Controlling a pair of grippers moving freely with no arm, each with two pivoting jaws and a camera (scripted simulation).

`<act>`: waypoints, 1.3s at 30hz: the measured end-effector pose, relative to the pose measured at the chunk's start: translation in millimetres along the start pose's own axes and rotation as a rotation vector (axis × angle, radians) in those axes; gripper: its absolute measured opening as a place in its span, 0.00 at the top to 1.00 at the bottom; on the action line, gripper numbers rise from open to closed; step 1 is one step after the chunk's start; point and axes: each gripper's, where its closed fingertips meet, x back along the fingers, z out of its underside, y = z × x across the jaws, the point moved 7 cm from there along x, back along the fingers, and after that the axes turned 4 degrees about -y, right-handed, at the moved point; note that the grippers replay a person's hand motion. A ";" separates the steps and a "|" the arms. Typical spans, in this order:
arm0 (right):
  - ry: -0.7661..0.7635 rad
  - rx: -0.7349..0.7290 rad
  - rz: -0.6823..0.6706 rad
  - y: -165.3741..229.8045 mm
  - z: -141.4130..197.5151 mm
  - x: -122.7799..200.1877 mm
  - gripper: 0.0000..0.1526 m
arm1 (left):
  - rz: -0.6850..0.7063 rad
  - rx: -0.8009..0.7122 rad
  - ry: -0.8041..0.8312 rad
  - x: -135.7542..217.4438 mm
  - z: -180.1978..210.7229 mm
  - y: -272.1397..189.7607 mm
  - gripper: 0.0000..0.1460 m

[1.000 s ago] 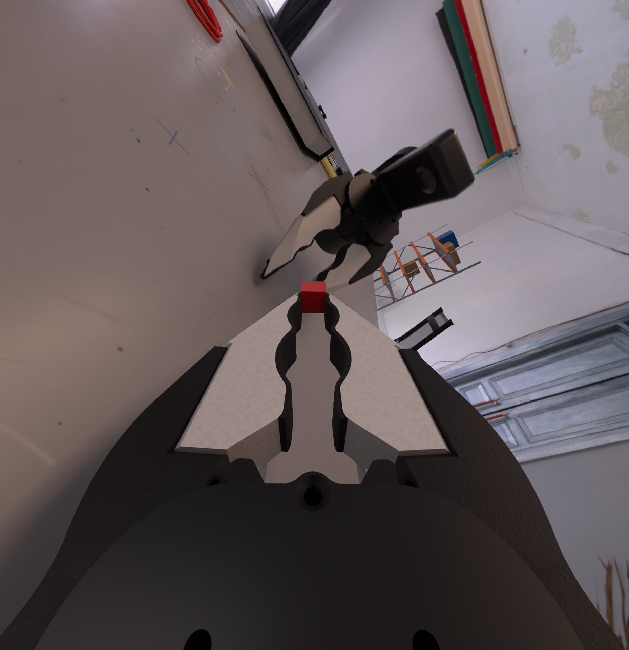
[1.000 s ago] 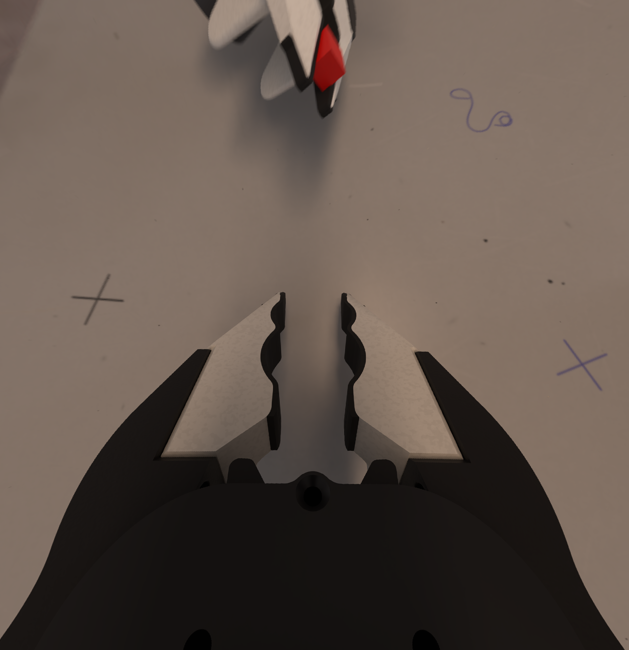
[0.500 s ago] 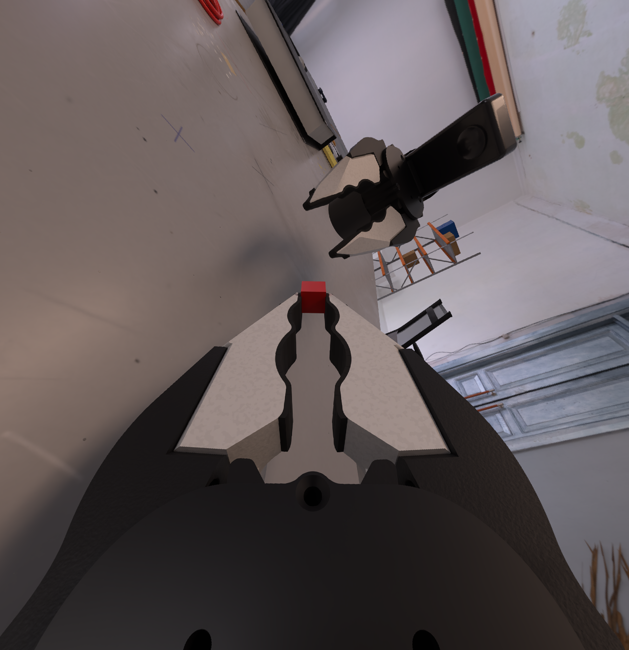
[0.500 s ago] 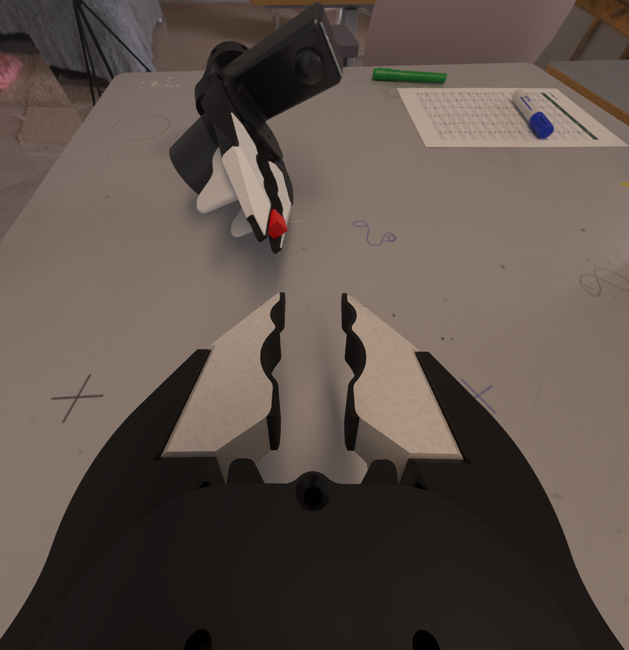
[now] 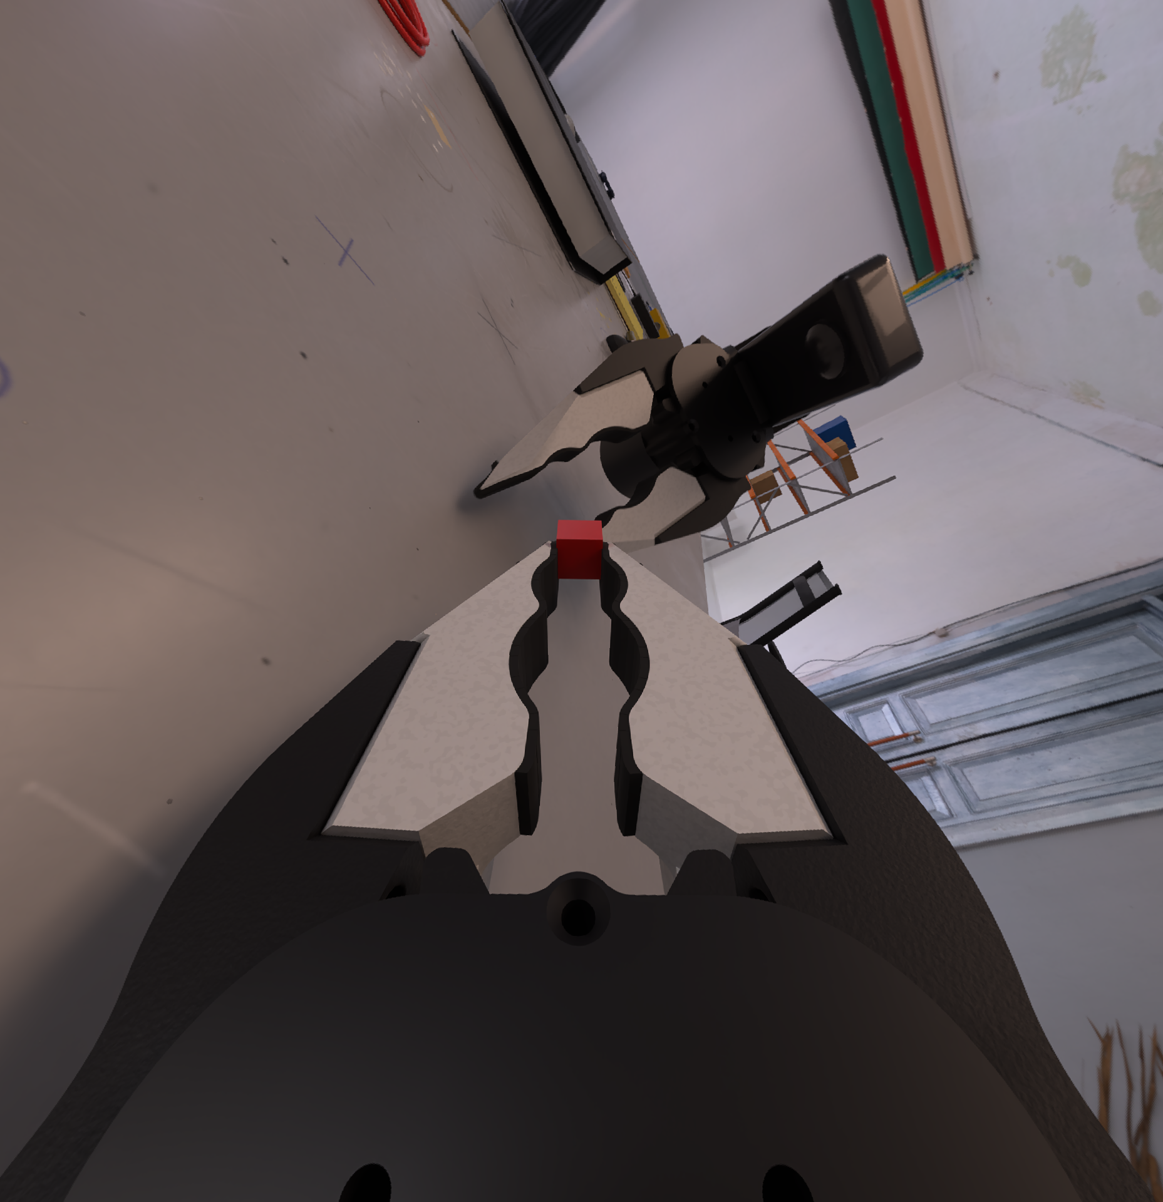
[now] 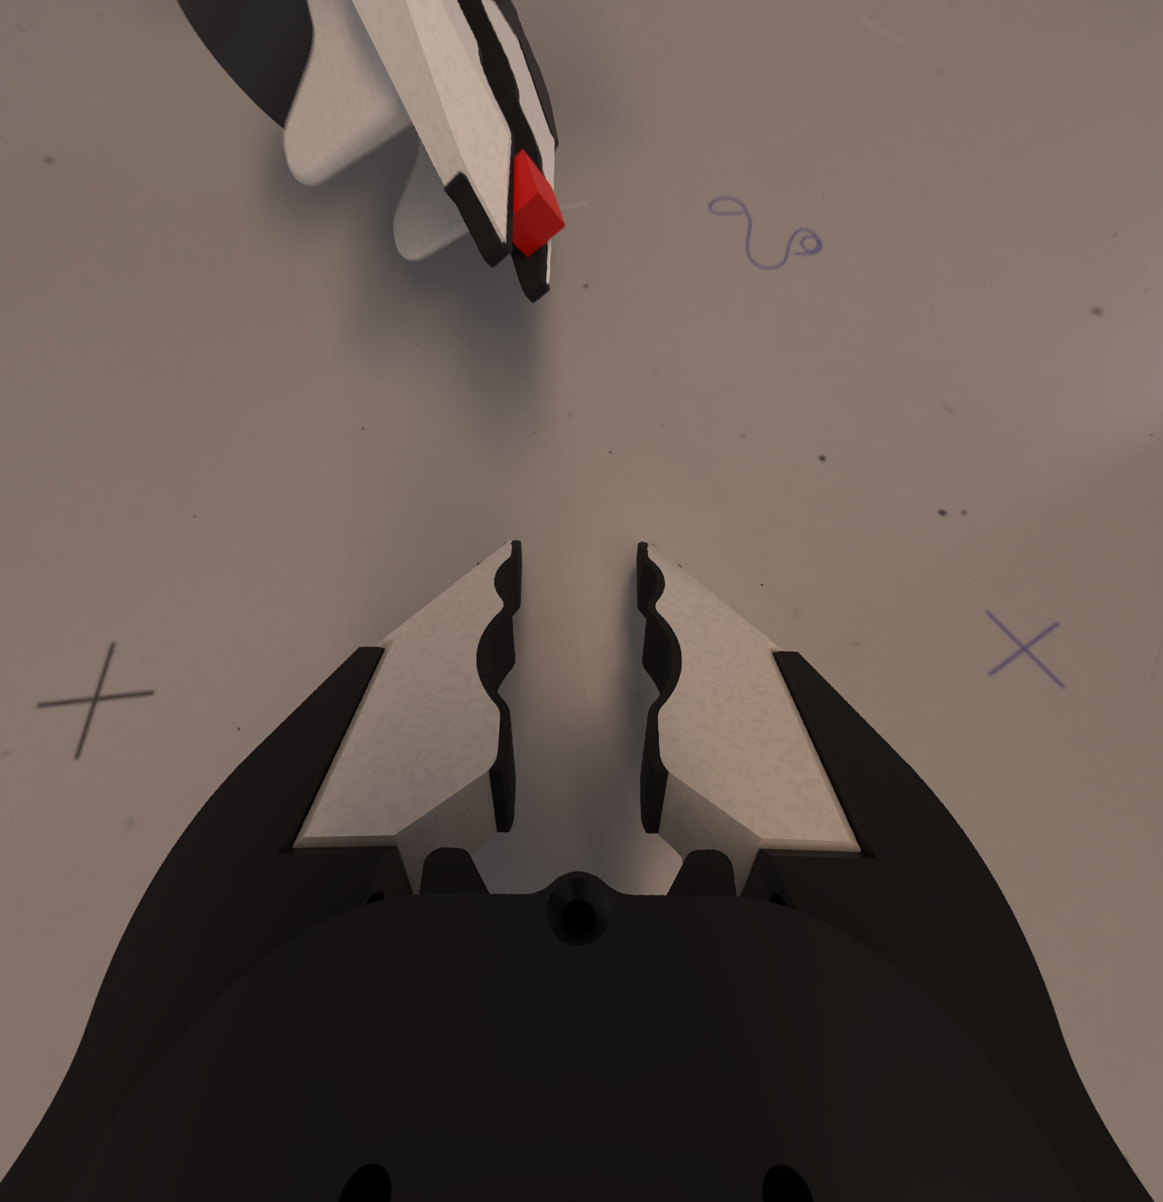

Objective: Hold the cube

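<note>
In the left wrist view, the left gripper [image 5: 579, 560] has its jaws clenched on the small red cube [image 5: 579, 550], which sits right at the fingertips with its near face square to the camera. The cube has no long axis; its sides look equal. Beyond it, the right gripper [image 5: 552, 501] hovers close by, jaws spread apart and empty, one finger tip close to the grey counter [image 5: 175, 455].

In the right wrist view, the right gripper [image 6: 577, 549] shows its released jaws with bare counter [image 6: 826, 390] between them. Farther on, the left gripper [image 6: 523, 260] points down toward the counter, the cube [image 6: 534, 205] pinched near its tips and turned so one corner points down. Pen crosses [image 6: 1024, 648] and a blue squiggle [image 6: 767, 237] mark the counter nearby.
</note>
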 end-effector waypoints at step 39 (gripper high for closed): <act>0.007 -0.043 0.194 2.7 -7.5 -4.6 0.75 | -0.016 0.000 -0.085 18.4 4.0 -3.9 0.92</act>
